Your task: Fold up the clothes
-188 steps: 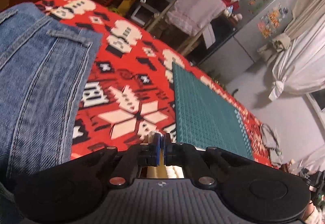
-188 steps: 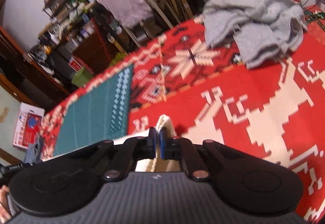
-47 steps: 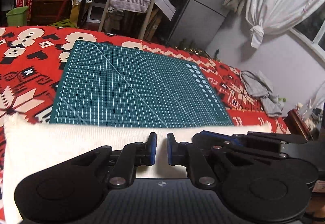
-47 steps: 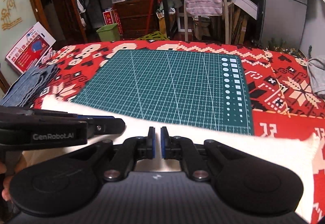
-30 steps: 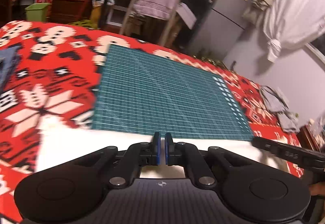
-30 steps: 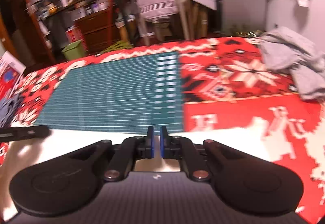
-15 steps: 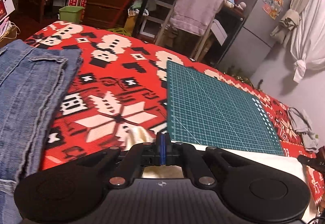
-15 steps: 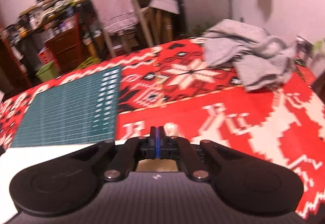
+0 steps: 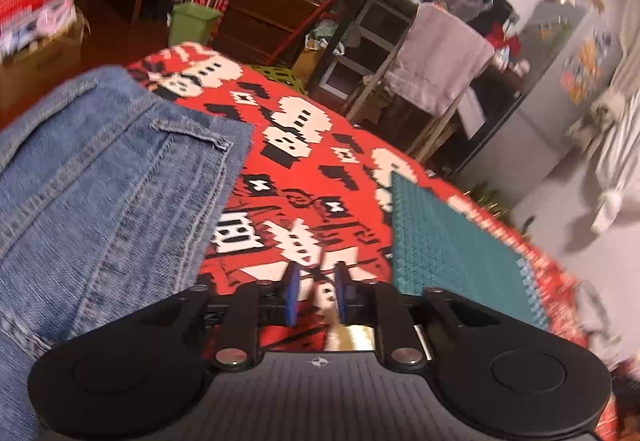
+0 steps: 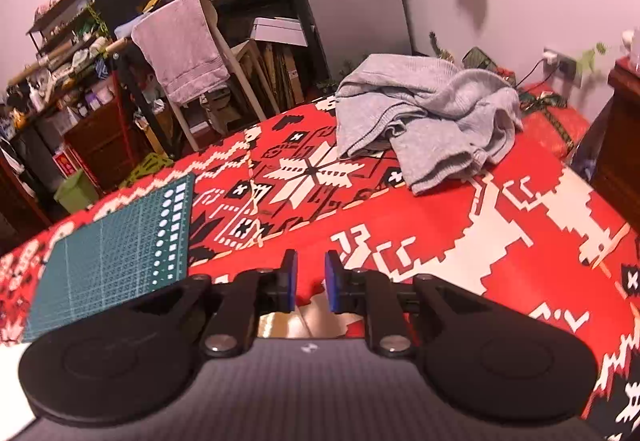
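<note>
Both grippers, left [image 9: 314,293] and right [image 10: 307,283], clamped on the white garment [image 10: 10,393] half a second ago, are now parted and empty. Only its corner is seen, beside the green mat [image 10: 116,241]; a fold is judged just released.

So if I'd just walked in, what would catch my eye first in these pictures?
Probably the loud red patterned blanket spread under everything. In the left wrist view a slab of blue denim fills the left side beside a green cutting mat; in the right wrist view a crumpled grey sweater lies at the far edge. Each view's bottom shows a black gripper with blue-tipped fingers parted, holding nothing.
</note>
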Motion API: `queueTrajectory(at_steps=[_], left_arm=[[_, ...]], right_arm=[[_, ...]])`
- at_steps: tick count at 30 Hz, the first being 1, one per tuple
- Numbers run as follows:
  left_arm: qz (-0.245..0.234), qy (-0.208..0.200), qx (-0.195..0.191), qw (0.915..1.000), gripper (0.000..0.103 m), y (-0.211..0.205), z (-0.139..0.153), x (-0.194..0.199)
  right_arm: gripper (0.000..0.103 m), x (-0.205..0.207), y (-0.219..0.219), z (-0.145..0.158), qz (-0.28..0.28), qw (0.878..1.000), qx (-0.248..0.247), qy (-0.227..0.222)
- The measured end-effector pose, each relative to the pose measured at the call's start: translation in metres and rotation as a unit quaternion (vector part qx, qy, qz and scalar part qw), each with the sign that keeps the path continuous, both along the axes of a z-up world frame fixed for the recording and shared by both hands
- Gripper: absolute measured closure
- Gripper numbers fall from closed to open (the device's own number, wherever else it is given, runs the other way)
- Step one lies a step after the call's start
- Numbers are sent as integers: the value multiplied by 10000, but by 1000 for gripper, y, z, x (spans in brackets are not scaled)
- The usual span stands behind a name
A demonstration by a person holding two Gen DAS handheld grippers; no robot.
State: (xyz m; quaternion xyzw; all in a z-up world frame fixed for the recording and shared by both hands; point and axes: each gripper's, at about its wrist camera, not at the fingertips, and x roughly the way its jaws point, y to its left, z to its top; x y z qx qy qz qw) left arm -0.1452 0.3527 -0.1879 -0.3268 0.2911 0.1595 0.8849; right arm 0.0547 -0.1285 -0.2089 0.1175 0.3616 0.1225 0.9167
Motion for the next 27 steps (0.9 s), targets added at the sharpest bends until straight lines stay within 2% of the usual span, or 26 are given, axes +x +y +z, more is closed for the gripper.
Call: queueTrajectory(at_steps=[4, 8, 9, 10, 11, 16, 19, 22, 23, 24, 27], left_arm=[[-242, 58, -341, 9991, 69, -5, -7, 9], [-274, 218, -209, 9992, 72, -15, -10, 18], [-274, 251, -165, 9992, 78, -17, -10, 19], [-274, 285, -120, 9991, 93, -18, -10, 20], [-274, 318, -75, 9991, 94, -20, -9, 21], [-177, 224, 196, 9994, 95, -21, -7, 15], [-92, 228, 122, 9996, 95, -17, -12, 13], [-152, 235, 267, 9993, 94, -21, -12, 15], [-165, 244, 281, 9992, 94, -21, -11, 16], [-175, 230, 288, 9992, 92, -21, -10, 16], [-125, 132, 505, 9986, 87, -24, -2, 12]], right_arm=[[74, 4, 4, -3, 107, 9998, 163, 77], [70, 4, 10, -7, 120, 9998, 106, 117], [72, 4, 11, -7, 123, 9998, 83, 117], [79, 4, 13, -8, 127, 9998, 61, 117], [93, 4, 14, -9, 131, 9998, 38, 117], [95, 5, 18, -13, 123, 9998, -10, 135], [95, 11, 14, -19, 58, 9996, 145, 242], [93, 16, 14, -23, 135, 9995, 110, 272], [90, 17, 13, -22, 113, 9995, 136, 279], [81, 17, 11, -20, 63, 9995, 158, 260], [77, 12, 8, -11, 7, 10000, 42, 57]])
